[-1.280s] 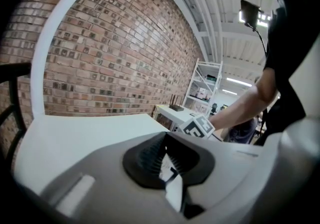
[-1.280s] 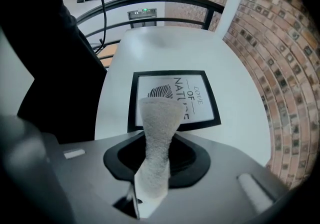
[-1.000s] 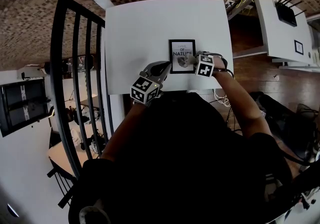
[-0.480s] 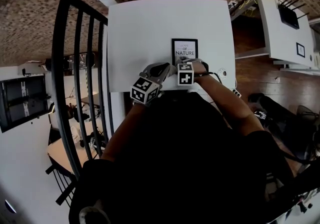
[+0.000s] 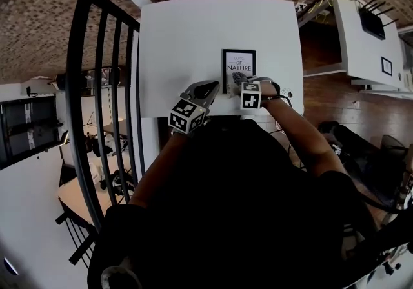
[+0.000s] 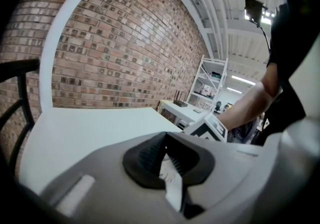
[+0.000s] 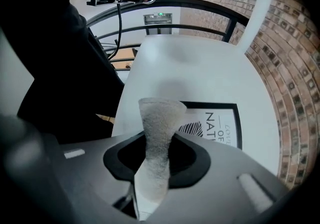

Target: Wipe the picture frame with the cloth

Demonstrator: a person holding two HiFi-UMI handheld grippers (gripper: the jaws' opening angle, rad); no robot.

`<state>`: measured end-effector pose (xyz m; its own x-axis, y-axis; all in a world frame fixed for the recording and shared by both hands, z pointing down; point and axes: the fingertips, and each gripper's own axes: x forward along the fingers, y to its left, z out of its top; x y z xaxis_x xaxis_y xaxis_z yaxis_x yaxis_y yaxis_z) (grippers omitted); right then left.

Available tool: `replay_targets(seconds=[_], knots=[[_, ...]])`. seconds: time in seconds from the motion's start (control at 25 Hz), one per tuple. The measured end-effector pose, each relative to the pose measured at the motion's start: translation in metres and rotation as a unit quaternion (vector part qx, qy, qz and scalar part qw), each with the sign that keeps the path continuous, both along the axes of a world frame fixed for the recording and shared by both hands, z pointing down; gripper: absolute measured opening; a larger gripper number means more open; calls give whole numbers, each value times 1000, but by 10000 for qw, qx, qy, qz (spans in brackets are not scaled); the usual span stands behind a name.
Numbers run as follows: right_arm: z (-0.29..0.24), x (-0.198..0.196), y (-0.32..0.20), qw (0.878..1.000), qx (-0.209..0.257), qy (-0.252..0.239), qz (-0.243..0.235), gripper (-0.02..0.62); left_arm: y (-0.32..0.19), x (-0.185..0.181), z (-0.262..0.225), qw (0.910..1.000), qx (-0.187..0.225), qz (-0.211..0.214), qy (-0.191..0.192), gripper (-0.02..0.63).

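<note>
Near the front edge of the white tabletop [image 5: 193, 36], the left tongs [image 5: 208, 88] are clenched on nothing, just left of the black picture frame [image 5: 239, 60] lying flat; the right tongs [image 5: 236, 85] grasp a grey cloth [image 7: 159, 133] over the frame's lower edge

A black picture frame [image 5: 239, 62] lies centre-frame on the white table [image 5: 187, 36]. The right gripper [image 5: 237, 84] is at its lower edge, the left gripper [image 5: 208, 88] just lower-left.
</note>
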<state>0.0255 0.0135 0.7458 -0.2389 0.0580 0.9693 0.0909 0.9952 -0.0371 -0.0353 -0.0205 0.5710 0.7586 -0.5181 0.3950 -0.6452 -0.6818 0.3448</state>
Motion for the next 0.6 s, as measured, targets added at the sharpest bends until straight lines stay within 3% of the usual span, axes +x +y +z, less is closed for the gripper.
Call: replay_targets(seconds=[0.6], knots=[[7, 93, -2, 9953, 5, 323, 914, 107, -1, 17, -1, 9997, -1, 251, 20, 0]])
